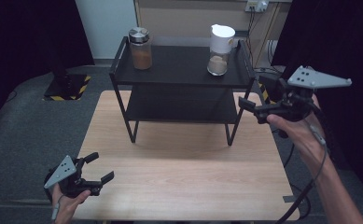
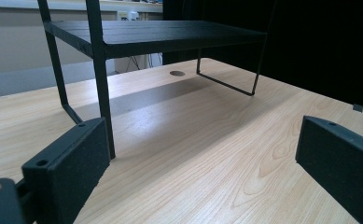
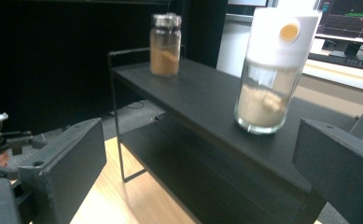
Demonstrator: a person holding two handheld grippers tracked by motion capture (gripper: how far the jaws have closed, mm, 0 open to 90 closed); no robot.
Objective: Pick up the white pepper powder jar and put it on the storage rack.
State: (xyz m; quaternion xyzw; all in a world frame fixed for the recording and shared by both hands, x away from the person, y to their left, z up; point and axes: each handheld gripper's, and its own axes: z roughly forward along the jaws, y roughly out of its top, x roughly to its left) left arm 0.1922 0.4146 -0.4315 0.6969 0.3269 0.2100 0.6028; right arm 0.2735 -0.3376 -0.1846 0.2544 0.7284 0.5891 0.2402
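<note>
The left gripper waits low over the near left corner of the bench, jaws apart and holding nothing; it can rest there, since the work looks to belong to the other hand. Farther in, the right gripper hangs beside the right end of the black rack, jaws wide apart and empty, aimed at the white-capped jar that stands upright near the right end of the top shelf.

To take that jar well, I would come in level and close on the glass body below the cap (the cap may be loose, and the glass gives a flatter hold), keeping the near jaw clear of the rack's side rail. Lift straight up before drawing back. The metal-lidded jar stands well apart at the shelf's far left, so it should not be in the way.
</note>
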